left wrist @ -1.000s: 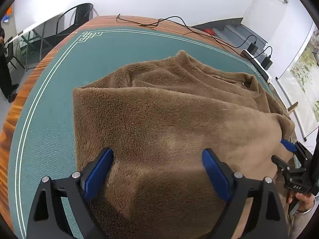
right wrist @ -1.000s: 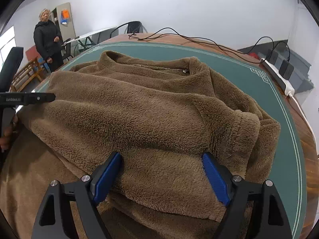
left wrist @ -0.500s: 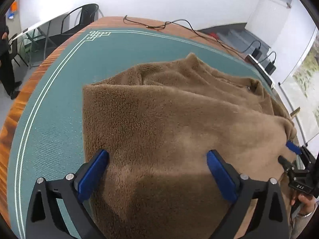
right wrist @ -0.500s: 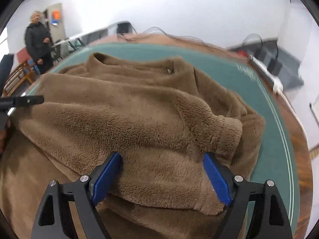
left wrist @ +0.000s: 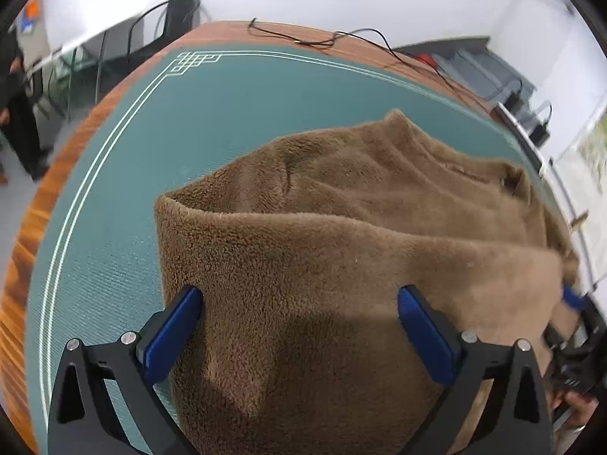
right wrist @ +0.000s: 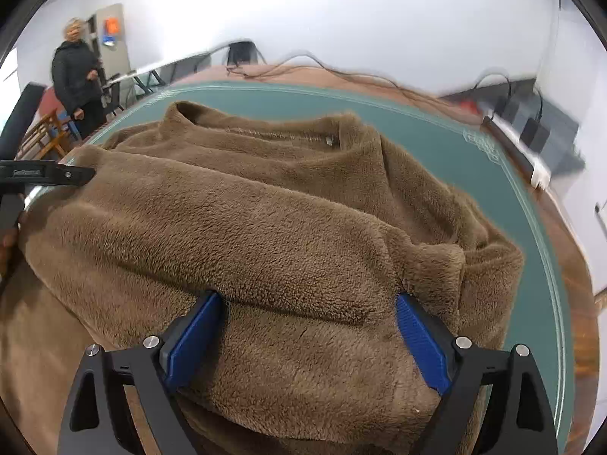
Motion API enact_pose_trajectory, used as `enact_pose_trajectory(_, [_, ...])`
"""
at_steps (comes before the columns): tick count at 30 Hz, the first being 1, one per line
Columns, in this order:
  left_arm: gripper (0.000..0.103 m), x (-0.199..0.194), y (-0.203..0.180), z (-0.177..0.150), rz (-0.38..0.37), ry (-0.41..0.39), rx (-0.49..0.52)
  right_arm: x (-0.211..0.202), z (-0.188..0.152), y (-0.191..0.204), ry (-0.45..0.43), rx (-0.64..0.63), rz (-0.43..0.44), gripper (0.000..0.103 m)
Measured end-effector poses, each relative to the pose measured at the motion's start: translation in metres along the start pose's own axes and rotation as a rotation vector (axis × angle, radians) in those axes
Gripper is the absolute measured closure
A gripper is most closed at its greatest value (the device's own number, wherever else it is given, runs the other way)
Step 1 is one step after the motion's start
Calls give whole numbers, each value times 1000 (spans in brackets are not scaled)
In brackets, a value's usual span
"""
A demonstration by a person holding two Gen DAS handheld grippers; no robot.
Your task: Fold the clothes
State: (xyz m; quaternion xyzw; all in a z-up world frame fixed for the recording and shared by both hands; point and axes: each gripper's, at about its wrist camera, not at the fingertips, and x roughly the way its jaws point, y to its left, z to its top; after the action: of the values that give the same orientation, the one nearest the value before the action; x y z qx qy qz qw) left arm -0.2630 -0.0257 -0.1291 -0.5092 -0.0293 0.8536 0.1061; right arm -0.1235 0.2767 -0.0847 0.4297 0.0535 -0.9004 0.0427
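A brown fleece sweater (left wrist: 341,235) lies on the green table mat (left wrist: 212,113), collar at the far side. Its lower part is doubled over toward the collar in a thick layer. My left gripper (left wrist: 299,314) is open, its blue fingers (left wrist: 174,333) wide apart with the folded layer bulging between them. In the right wrist view the sweater (right wrist: 265,220) shows its zipped collar and a sleeve cuff (right wrist: 436,265) folded across. My right gripper (right wrist: 309,314) is open too, straddling the fold's edge. Each gripper shows in the other view: the right gripper (left wrist: 576,326) and the left gripper (right wrist: 49,174).
The mat lies on a wooden table (left wrist: 45,197) with cables (left wrist: 364,38) along its far edge. A power strip with adapters (right wrist: 531,151) sits at the right edge. A person in dark clothes (right wrist: 76,79) stands beyond the table near chairs (left wrist: 167,19).
Both cameras have shifted a little and the background is blurred. The folded fleece layer has bunched higher between both sets of fingers. Both grippers stay wide open.
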Motion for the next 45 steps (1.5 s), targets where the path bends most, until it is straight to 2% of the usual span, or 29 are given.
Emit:
enact_pose_trajectory(5, [1, -21, 6, -11, -50, 9, -47, -11, 1, -1, 7, 19, 5, 9])
enact_pose_trajectory(8, [1, -47, 5, -34, -109, 9, -40, -48, -5, 2, -51, 59, 46, 9])
enact_pose_trajectory(11, [1, -69, 5, -63, -156, 18, -2, -85, -25, 12, -81, 32, 100, 9])
enact_pose_trajectory(16, [1, -90, 2, -107, -161, 41, 59, -102, -64, 38, -16, -42, 149, 9])
enact_pose_trajectory(18, [1, -85, 0, -119, -151, 60, 70, -102, -81, 50, 22, -75, 161, 9])
enact_pose_trajectory(21, [1, -78, -7, -133, -93, 64, 112, -82, -96, 64, 102, -106, 140, 8])
enact_pose_trajectory(22, [1, -77, -11, -136, -61, 56, 135, -78, -101, 69, 102, -124, 116, 1])
enact_pose_trajectory(23, [1, -80, -12, -138, -51, 44, 144, -80, -102, 70, 75, -129, 104, 1])
enact_pose_trajectory(29, [1, -127, -6, -147, -95, -49, 142, -81, -103, 67, 77, -103, 117, 1])
enact_pose_trajectory(34, [1, -135, 6, -180, -146, -4, 122, -92, -105, 68, 64, -64, 58, 1])
enact_pose_trajectory(38, [1, -137, 12, -204, -174, 31, 115, -126, -106, 85, 0, -97, 81, 1])
enact_pose_trajectory(42, [1, -141, 13, -203, -176, 20, 102, -140, -113, 97, -22, -144, 51, 1])
enact_pose_trajectory(45, [1, -145, 14, -195, -186, -6, 81, -136, -115, 88, -8, -125, 31, 1])
